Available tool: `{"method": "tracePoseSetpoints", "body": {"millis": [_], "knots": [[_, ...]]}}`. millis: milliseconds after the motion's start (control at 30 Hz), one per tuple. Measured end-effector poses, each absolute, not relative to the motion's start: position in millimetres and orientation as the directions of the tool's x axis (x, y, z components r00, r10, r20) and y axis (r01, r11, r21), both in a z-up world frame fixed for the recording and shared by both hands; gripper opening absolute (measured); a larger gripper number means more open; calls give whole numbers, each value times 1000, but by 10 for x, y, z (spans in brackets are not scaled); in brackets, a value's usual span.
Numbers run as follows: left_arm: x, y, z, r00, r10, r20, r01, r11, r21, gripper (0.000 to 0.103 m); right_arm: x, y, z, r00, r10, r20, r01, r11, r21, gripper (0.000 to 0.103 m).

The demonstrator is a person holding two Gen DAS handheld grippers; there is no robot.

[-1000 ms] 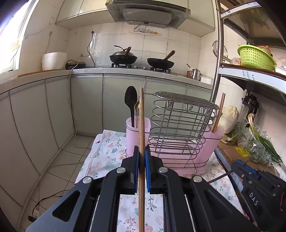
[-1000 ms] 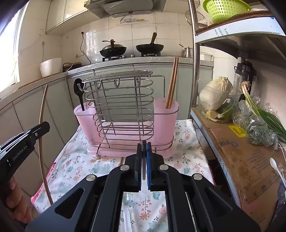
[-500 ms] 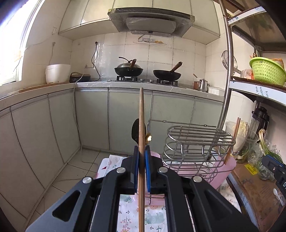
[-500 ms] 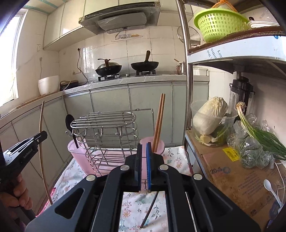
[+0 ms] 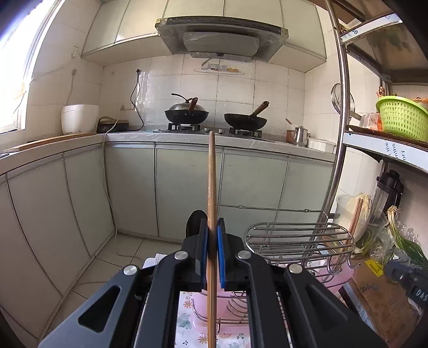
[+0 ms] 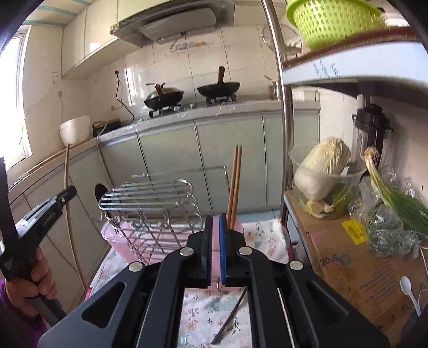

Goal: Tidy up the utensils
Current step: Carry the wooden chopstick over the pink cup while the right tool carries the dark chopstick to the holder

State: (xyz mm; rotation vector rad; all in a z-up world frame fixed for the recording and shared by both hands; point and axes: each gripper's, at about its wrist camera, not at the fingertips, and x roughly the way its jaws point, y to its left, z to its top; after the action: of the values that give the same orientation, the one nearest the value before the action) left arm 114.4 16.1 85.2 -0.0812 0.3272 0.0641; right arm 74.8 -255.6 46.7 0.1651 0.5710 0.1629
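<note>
Left gripper [image 5: 211, 251] clamps one wooden chopstick [image 5: 211, 187] upright, above and left of the pink holder [image 6: 117, 235] with its wire rack [image 6: 149, 198]. Right gripper [image 6: 216, 249] is closed, holding nothing. Two chopsticks [image 6: 234, 187] already stand in the right cup. Risk: the long stick pivots in the pads, catches the rack wires, misses the cup.

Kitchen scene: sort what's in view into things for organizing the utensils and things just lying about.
For the job:
- chopstick in left hand-held gripper
- chopstick pair standing in pink holder
- wire rack
- dark chopstick on cloth

Lying about:
- woks
- cabbage
- green basket
- white spoon
</note>
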Motion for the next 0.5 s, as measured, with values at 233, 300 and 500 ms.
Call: {"method": "tracePoseSetpoints", "body": {"millis": [233, 300, 500], "knots": [[1169, 237, 695, 931, 7, -364, -50, 993, -108, 6, 1232, -2762, -636, 546, 281, -790, 0, 942, 335, 5], [1188, 239, 629, 925, 1, -379, -45, 993, -106, 6, 1348, -2776, -897, 487, 309, -817, 30, 929, 370, 5], [1293, 231, 426, 901, -20, -434, -28, 994, -104, 6, 1669, -2814, -1369, 409, 296, -863, 116, 921, 371, 5]]}}
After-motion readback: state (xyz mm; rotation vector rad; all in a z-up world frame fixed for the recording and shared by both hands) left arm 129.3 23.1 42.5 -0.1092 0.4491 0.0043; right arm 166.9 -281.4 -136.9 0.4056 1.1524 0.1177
